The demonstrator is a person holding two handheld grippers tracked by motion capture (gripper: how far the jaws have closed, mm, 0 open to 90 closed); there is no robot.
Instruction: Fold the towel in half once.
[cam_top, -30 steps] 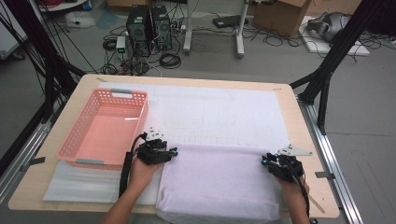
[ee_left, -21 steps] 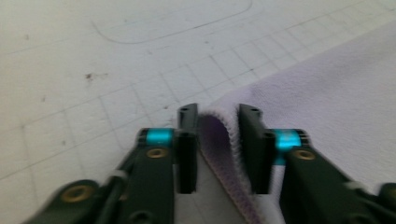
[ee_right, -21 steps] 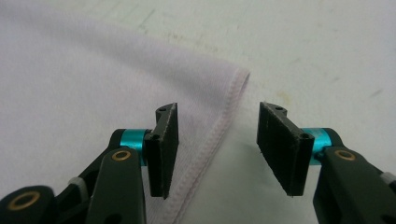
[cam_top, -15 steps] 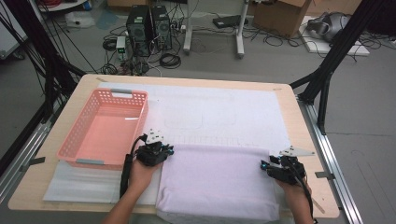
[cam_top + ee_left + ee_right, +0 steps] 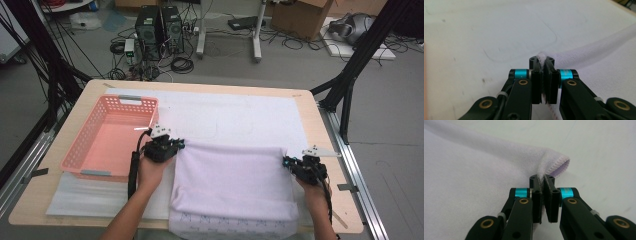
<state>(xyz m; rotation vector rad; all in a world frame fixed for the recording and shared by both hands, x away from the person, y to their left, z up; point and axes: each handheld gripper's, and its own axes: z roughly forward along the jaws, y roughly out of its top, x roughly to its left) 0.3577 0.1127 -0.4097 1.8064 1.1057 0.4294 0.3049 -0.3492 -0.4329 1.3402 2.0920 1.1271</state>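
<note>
both grippers' fingers just closed on lilac towel [image 5: 232, 180] corners, pink basket [image 5: 87, 162] empty

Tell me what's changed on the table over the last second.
Both sets of jaws have just been closing: the left gripper and the right gripper now pinch the far corners of the lilac towel, lifting its edge slightly. The pink basket and white mat stayed put.

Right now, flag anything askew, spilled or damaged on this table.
Nothing stands out. The lavender towel lies flat, its near edge hanging over the table edge; the left gripper and right gripper each pinch a far corner. The pink basket sits square and undamaged.
</note>
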